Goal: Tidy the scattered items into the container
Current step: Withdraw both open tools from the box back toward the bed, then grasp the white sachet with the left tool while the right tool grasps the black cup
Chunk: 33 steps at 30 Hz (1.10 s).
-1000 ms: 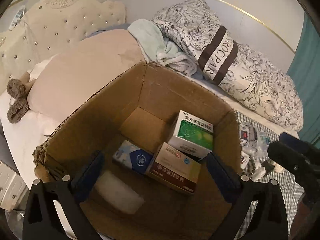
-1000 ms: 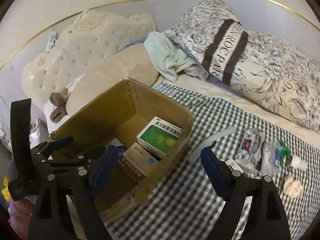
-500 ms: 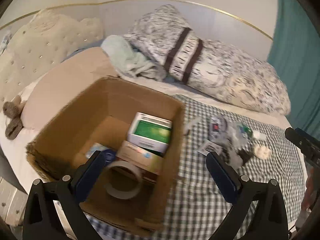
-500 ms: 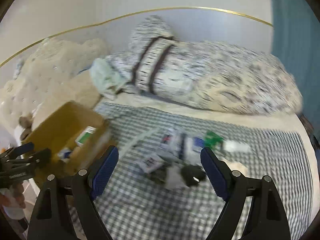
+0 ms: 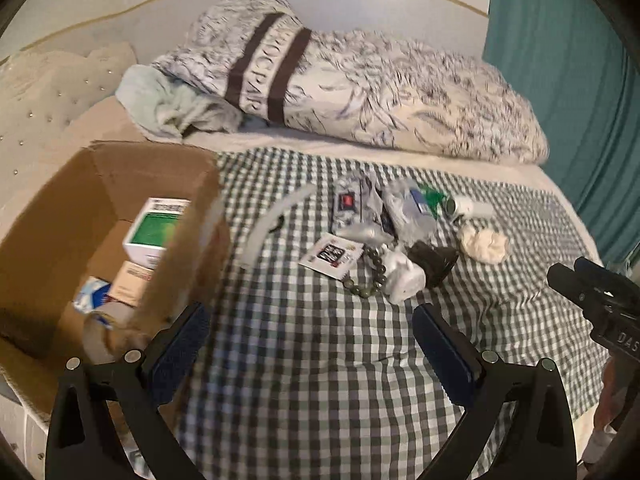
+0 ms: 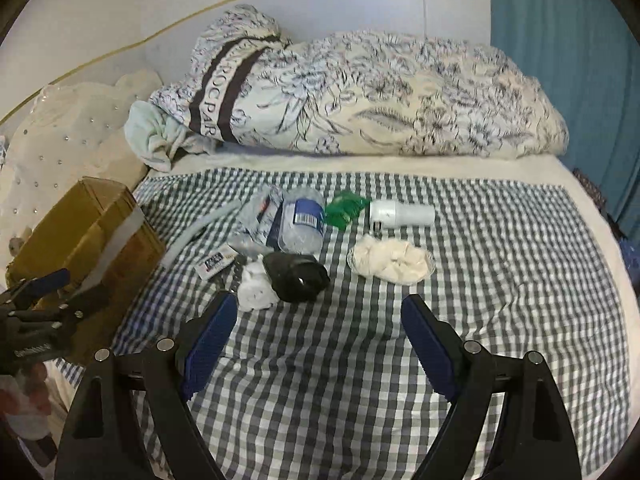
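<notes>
The open cardboard box [image 5: 100,176] stands at the left on the checked blanket [image 5: 320,380], with a green-and-white medicine box [image 5: 154,228] and other packs inside. To its right lies a pile of scattered items: a black object [image 6: 296,276], a white crumpled cloth [image 6: 256,290], a cream wad [image 6: 390,260], a white bottle [image 6: 400,214], a clear bottle with a blue label [image 6: 302,220], a sachet [image 5: 332,254] and a bead bracelet [image 5: 368,276]. My left gripper [image 5: 312,340] is open over bare blanket beside the box. My right gripper [image 6: 318,320] is open just short of the pile.
A flowered duvet [image 6: 360,96] and a pale green towel [image 6: 156,136] lie along the far side of the bed. A teal curtain [image 6: 568,60] hangs at the right. The padded headboard [image 6: 60,132] is behind the box. Bare checked blanket lies in front of the pile.
Both views have swung right, from over the box to the scattered pile. My left gripper has left the box opening. Both stay open and empty.
</notes>
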Each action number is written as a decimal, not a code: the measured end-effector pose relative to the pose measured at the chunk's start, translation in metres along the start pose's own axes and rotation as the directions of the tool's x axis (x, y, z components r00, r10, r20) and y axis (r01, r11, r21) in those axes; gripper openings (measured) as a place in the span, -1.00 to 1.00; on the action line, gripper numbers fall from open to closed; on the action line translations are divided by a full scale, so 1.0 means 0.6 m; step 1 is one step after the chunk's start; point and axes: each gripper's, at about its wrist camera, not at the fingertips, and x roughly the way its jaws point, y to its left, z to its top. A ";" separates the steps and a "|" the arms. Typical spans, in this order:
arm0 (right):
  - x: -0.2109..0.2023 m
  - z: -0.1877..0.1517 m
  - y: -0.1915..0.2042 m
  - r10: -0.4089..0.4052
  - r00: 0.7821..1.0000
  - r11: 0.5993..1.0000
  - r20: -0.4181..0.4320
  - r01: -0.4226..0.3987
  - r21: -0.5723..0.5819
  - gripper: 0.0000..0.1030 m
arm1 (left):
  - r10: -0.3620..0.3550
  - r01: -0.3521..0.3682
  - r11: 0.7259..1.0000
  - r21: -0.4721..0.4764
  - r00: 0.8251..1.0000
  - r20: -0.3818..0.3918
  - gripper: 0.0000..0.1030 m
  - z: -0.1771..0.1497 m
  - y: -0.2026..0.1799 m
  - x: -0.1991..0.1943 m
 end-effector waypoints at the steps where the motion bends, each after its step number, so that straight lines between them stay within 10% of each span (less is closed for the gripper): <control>1: 0.010 0.000 0.000 0.005 1.000 1.000 -0.008 -0.005 0.002 0.64 | 0.002 -0.002 1.000 0.005 1.000 -0.012 1.00 0.000 -0.005 0.014; 33: 0.265 0.025 0.027 0.027 0.979 0.999 -0.200 -0.031 -0.013 0.64 | -0.010 0.022 0.995 0.094 0.991 -0.133 0.85 0.032 -0.010 0.293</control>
